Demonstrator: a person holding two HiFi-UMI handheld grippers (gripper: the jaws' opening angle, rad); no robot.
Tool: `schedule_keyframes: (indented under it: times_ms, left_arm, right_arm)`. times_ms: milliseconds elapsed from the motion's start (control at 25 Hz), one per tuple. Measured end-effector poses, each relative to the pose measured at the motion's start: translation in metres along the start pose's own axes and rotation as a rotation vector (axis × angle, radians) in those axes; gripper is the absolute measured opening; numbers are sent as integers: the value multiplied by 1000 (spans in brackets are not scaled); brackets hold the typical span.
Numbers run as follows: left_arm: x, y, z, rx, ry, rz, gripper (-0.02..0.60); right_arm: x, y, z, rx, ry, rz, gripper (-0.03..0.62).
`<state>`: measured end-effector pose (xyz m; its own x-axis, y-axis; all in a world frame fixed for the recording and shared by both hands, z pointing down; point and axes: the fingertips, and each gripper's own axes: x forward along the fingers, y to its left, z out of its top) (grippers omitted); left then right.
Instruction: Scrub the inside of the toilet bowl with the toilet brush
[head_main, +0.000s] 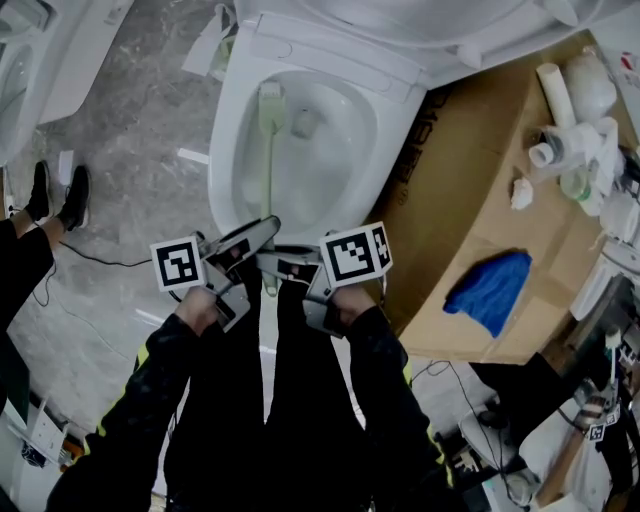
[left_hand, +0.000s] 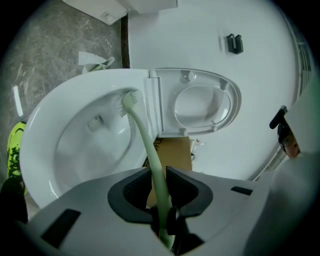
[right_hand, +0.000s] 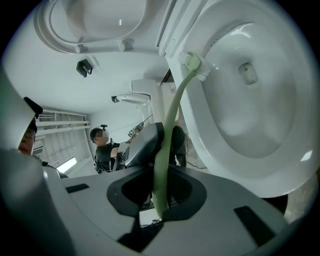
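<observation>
Head view, scrubbing step in hand. The toilet brush runs from the person's hands toward 12 o'clock, its pale green handle down in the toilet bowl and its bristle head against the inner wall near the bowl's 11 o'clock, under the rim. The left gripper has its jaws drawn nearly together, clamped on the handle's lower part. The right gripper is likewise closed on the same handle, just beside the left one, at the bowl's 6 o'clock edge. The lid stands raised. A cardboard sheet with a blue cloth lies at 3 o'clock, apart from the work. Judged next move: sweep the head around the inner wall and down toward the outlet, both grips firm so the thin handle does not twist or flex away.
</observation>
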<state>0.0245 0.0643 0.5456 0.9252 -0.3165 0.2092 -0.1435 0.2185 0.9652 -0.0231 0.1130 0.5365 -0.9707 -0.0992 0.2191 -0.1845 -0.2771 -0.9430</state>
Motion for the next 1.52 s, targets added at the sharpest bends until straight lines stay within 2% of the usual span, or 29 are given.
schedule_keyframes:
  times_ms: [760, 1240, 1520]
  left_arm:
    - [33, 3, 8, 62, 107, -2, 86]
    - [53, 1, -4, 72, 191, -9, 86]
    - [65, 5, -15, 79, 241, -8, 86]
  right_arm:
    - [-19, -13, 28, -4, -171, -14, 57]
    - [-35, -15, 34, 13, -309, 6, 57]
    - [-49, -24, 30, 45, -375, -17, 57]
